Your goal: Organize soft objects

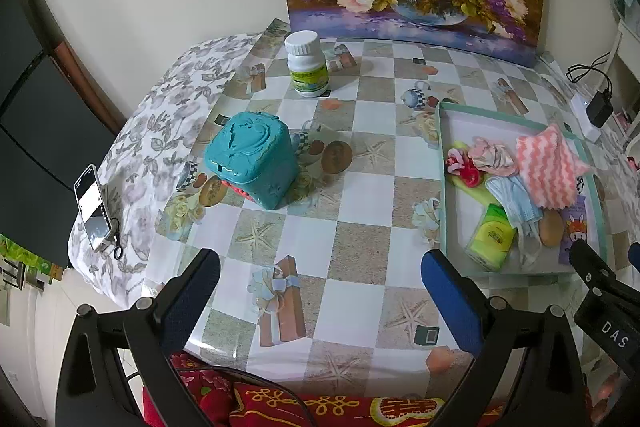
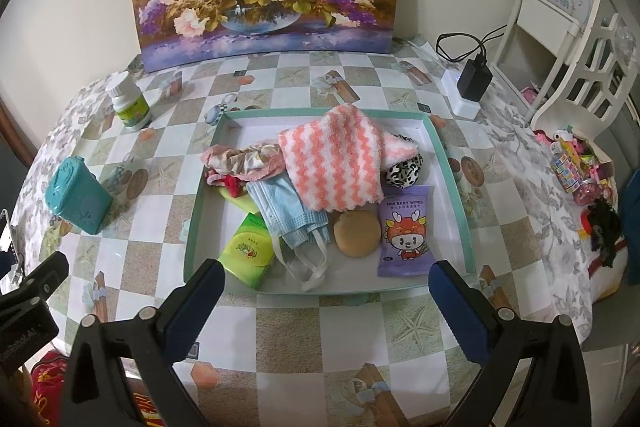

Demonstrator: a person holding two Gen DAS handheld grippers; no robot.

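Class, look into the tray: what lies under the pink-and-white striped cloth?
The striped cloth overlaps the blue face mask at its near edge and partly covers a black-and-white spotted item on its right. A floral scrunchie sits beside it. Whatever lies beneath its middle is hidden.

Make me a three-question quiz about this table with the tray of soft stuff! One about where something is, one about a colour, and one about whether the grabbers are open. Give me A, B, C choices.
1. Where is the purple baby wipes pack?
A. Inside the tray
B. Beside the white bottle
C. On top of the teal box

2. What colours are the fluffy cloth's stripes?
A. Blue and yellow
B. Pink and white
C. Green and black

3. How is the right tool?
A. Shut on the face mask
B. Shut on nothing
C. Open, holding nothing

Answers:
1. A: the wipes pack lies in the tray, at its near right corner.
2. B: the fluffy cloth has wavy pink and white stripes.
3. C: the right tool has its fingers wide apart before the tray, the face mask untouched.
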